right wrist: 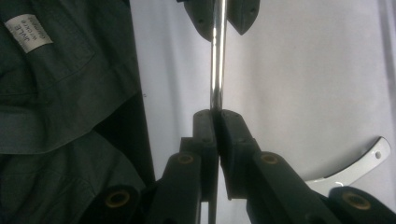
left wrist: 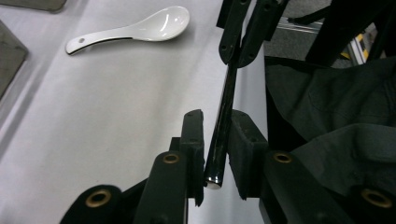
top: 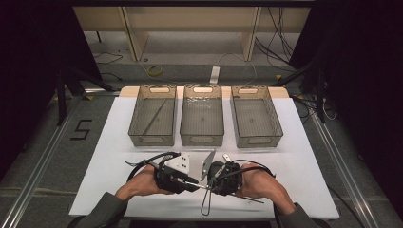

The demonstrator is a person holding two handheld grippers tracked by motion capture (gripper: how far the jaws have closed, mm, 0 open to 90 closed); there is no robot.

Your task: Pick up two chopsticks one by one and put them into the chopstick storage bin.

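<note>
spanning the gap between the two tools, a thin dark glossy rod, likely a chopstick [left wrist: 223, 121], hangs above the white table cover [top: 294, 156], near the person's edge: the right gripper [right wrist: 215, 114] is clamped on one end, while the left gripper [left wrist: 215, 128] has its jaws around the other with a sliver of gap on one side, so a firm grip there is uncertain. this reads as a hand-over, and next the left must pinch fully before the right lets go, perhaps toward the three bins [top: 202, 121]. the white spoon [left wrist: 140, 28] lies apart; the rod's middle is hard to make out from above.
</note>
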